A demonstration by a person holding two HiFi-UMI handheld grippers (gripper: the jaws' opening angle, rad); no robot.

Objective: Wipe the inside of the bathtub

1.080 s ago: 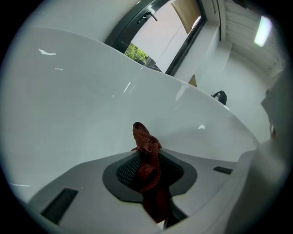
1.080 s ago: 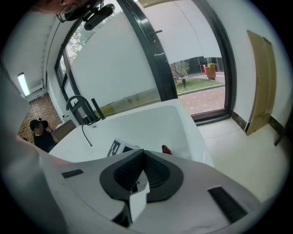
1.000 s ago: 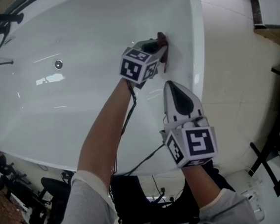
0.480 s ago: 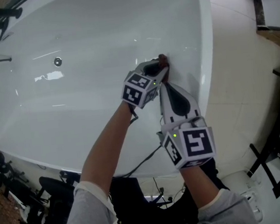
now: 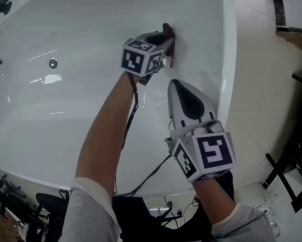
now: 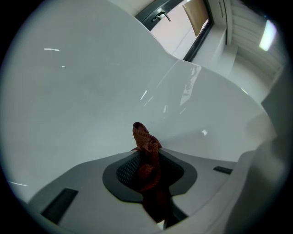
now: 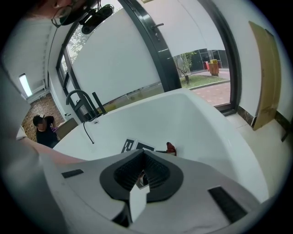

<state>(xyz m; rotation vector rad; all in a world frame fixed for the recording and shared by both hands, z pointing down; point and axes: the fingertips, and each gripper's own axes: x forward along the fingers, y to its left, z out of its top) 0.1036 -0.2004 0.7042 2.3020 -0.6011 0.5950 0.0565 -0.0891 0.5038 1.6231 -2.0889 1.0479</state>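
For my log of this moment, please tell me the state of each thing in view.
Left gripper, shut on the red cloth.
Red cloth, bunched, at the inner wall of the bathtub.
Right gripper, shut, empty.
Bathtub, no water in it.

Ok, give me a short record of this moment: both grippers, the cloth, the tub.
left gripper: jaws shut on a red cloth
cloth position: at the inner side wall of the bathtub, tip toward the wall
right gripper: jaws together, nothing held, over the bathtub, apart from the cloth
bathtub: white, drain in view
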